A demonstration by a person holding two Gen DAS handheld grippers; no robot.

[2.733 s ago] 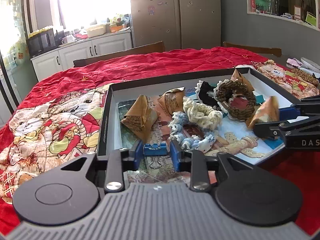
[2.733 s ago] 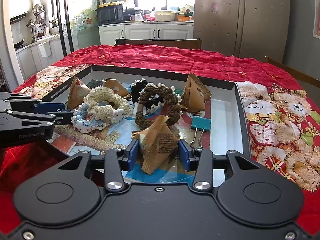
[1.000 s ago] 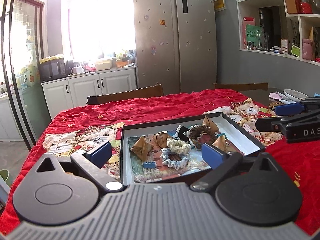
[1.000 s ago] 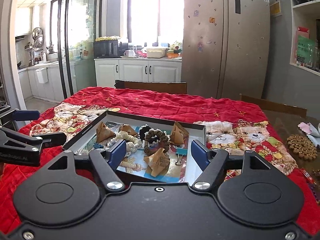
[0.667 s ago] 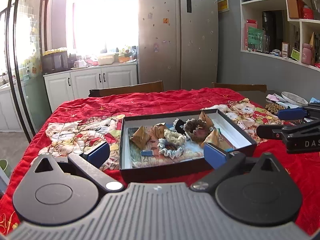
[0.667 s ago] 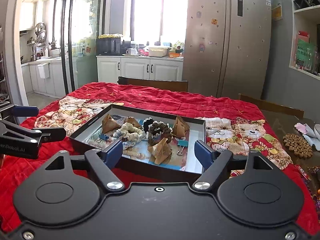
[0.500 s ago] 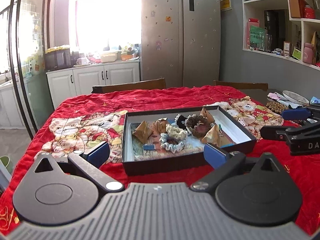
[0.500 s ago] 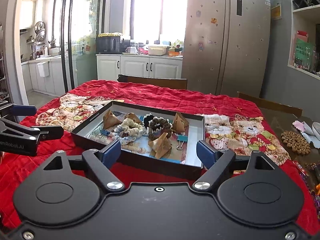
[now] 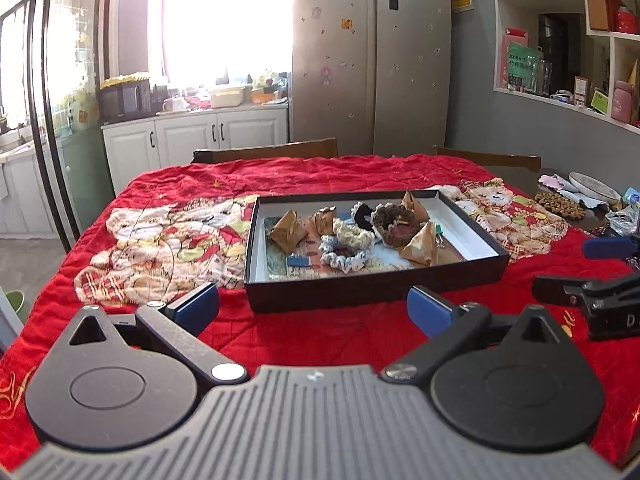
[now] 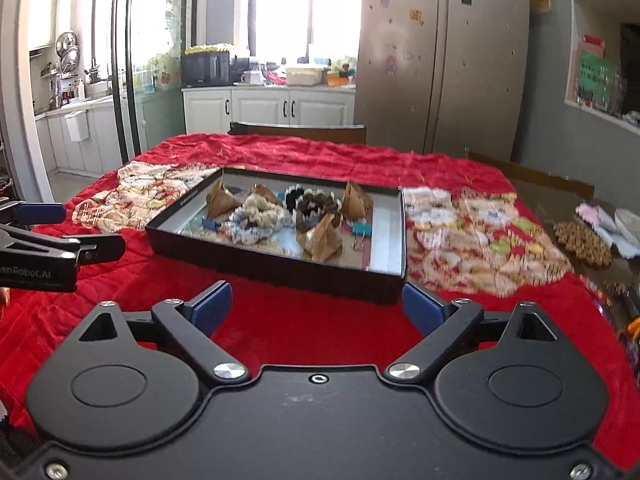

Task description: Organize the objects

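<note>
Kitchen cabinets [image 9: 192, 136] and a tall fridge [image 9: 372, 56] stand behind our table, which is covered by a red cloth [image 9: 168, 208] printed with bears. We hold the left gripper [image 9: 314, 306] spread wide and empty, above the cloth just short of the tray [image 9: 376, 290]. Inside the tray, from left, lie a paper packet [image 9: 287, 233], a blue clip [image 9: 299, 261], a pale scrunchie [image 9: 347, 255], a brown scrunchie [image 9: 394, 218] and another packet [image 9: 421, 245]. We also hold the right gripper [image 10: 316, 304] wide and empty before the tray's near wall; a second clip [image 10: 361, 229] lies in the tray's right part.
</note>
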